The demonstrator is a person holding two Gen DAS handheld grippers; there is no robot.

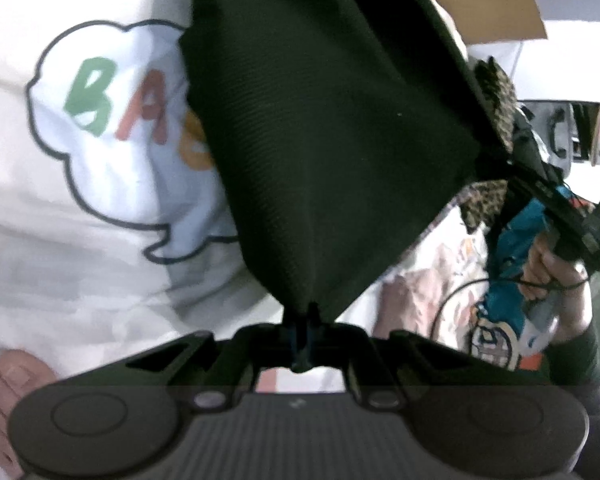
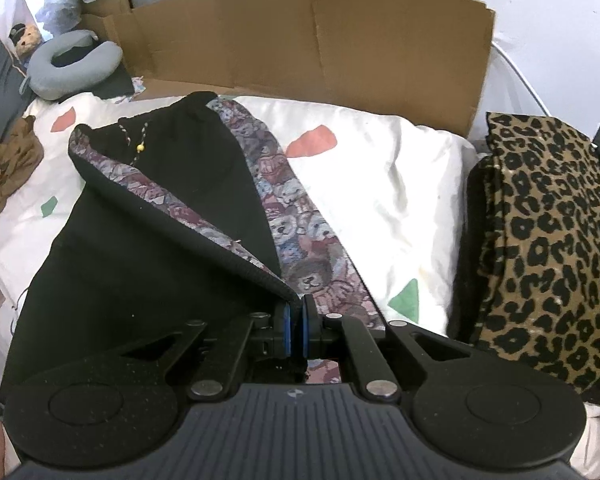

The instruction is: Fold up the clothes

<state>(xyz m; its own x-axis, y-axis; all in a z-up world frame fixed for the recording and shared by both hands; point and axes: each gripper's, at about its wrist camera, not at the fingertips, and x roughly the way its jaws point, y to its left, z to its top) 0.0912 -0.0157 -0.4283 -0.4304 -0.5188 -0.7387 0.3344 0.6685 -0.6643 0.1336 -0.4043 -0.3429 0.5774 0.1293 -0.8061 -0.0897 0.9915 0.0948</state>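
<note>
A black garment (image 2: 140,248) with a teddy-bear print lining (image 2: 300,232) lies on the bed, its near part lifted and folded back. My right gripper (image 2: 295,320) is shut on its near edge. In the left wrist view the same black cloth (image 1: 320,140) hangs stretched in front of the camera, and my left gripper (image 1: 301,334) is shut on a corner of it. The right gripper's body (image 1: 560,216) and the hand holding it show at the right of that view.
A leopard-print folded pile (image 2: 548,248) sits at the right on the bed. A cardboard box (image 2: 300,36) stands behind. A grey neck pillow (image 2: 72,64) and a brown cloth (image 2: 8,168) lie at the left. The person's white sweatshirt (image 1: 100,140) fills the left wrist view.
</note>
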